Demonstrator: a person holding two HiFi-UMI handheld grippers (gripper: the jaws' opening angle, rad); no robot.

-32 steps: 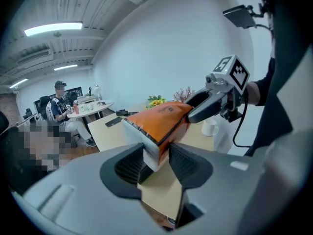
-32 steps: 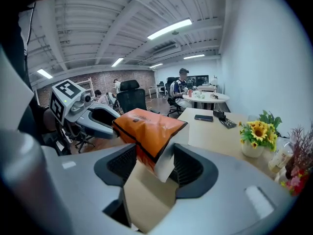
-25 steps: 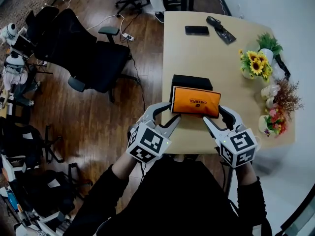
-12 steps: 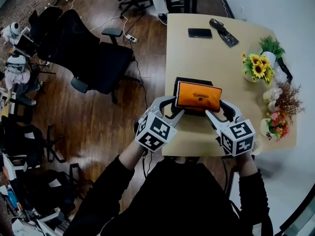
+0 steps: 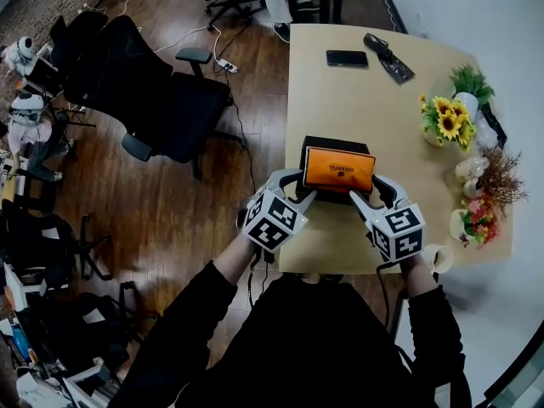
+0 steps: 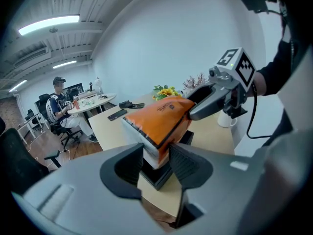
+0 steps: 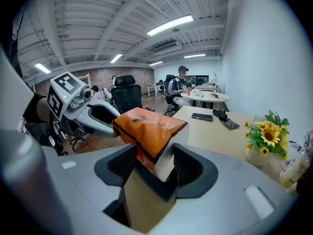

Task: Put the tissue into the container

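Left gripper (image 5: 304,186) and right gripper (image 5: 365,189) clamp the soft orange tissue pack's (image 5: 339,169) ends: ease it level into the black rectangular container (image 5: 328,143) peeking out at twelve o'clock.

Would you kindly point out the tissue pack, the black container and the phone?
tissue pack (image 5: 338,168), head view, orange top face.
black container (image 5: 335,142), head view, far rim.
phone (image 5: 347,58), head view, screen centre.

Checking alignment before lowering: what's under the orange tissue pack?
A black container on the table, its edges showing past the tissue pack. Its inside is covered by the pack.
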